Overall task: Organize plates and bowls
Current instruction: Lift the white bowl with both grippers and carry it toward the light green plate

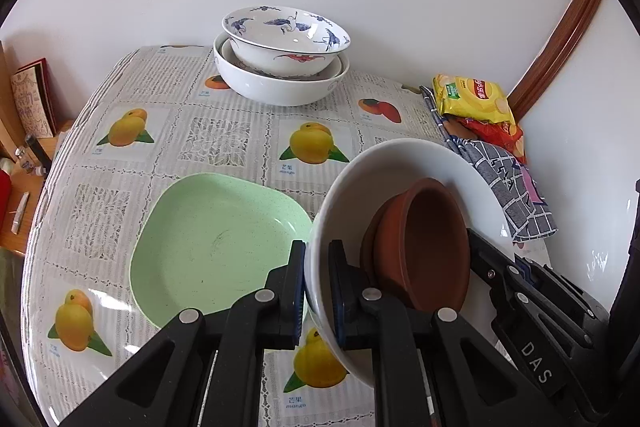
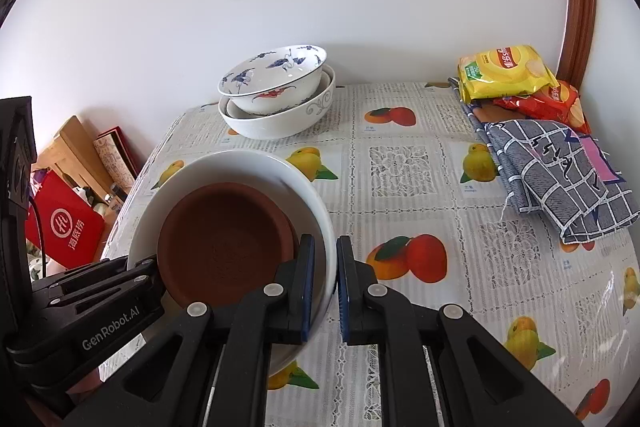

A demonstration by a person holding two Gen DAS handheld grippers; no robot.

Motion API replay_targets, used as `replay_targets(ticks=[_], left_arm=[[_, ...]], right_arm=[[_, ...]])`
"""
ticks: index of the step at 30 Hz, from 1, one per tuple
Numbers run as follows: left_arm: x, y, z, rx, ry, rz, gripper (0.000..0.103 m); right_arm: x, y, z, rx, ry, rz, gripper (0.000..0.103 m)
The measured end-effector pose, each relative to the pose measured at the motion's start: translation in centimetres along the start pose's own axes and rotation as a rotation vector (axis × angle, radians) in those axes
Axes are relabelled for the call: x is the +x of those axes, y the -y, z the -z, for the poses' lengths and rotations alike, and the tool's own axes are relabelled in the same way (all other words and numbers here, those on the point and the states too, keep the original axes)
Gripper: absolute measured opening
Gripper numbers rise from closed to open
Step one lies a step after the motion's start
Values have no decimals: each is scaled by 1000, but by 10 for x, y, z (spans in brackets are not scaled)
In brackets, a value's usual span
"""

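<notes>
— White bowl point(image 1: 400, 167) with the brown clay dish point(image 1: 424, 247) inside it: who has hold of that?

— Both of them. The left gripper point(image 1: 318, 291) has one finger inside and one outside the rim on its side, closed on the wall. The right gripper point(image 2: 322, 287) pinches the opposite rim the same way. The bowl looks lifted off the table point(image 2: 400, 163) and tipped, with the clay dish leaning against its lower side.

— So which step is this?

— I'd call it a carry: a nested pair being moved toward a stack. Where it is headed I can't tell for sure. The green plate point(image 1: 208, 247) lies flat on the tablecloth just beside the held bowl, on the left gripper's side. The two patterned bowls point(image 1: 284, 55) sit nested at the far edge by the wall, well apart from it.

— And what does the next move ask for?

— Levelling the bowl first, I think, so the clay dish doesn't slide or clatter out. Then both grippers have to travel together; if one leads, the rim twists in the pads. Setting it down needs the base flat before either side lets go.

— Anything in the way?

— The checked cloth point(image 2: 560, 179) and the snack bags point(image 2: 508, 71) lie off to the right, clear of either path as far as I can judge.
</notes>
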State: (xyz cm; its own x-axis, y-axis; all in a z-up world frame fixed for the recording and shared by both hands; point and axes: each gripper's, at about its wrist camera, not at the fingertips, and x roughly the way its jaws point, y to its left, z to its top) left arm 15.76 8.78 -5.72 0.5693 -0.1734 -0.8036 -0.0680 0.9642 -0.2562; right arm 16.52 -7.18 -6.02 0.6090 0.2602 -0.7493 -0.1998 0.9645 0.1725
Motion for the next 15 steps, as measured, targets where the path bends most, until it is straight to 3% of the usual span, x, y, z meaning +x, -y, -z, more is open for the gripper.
replay_targets(ticks=[15], left_arm=[[-4, -34, -2, -42, 9, -21, 12]], right_arm=[[16, -31, -1, -30, -13, -29, 11]])
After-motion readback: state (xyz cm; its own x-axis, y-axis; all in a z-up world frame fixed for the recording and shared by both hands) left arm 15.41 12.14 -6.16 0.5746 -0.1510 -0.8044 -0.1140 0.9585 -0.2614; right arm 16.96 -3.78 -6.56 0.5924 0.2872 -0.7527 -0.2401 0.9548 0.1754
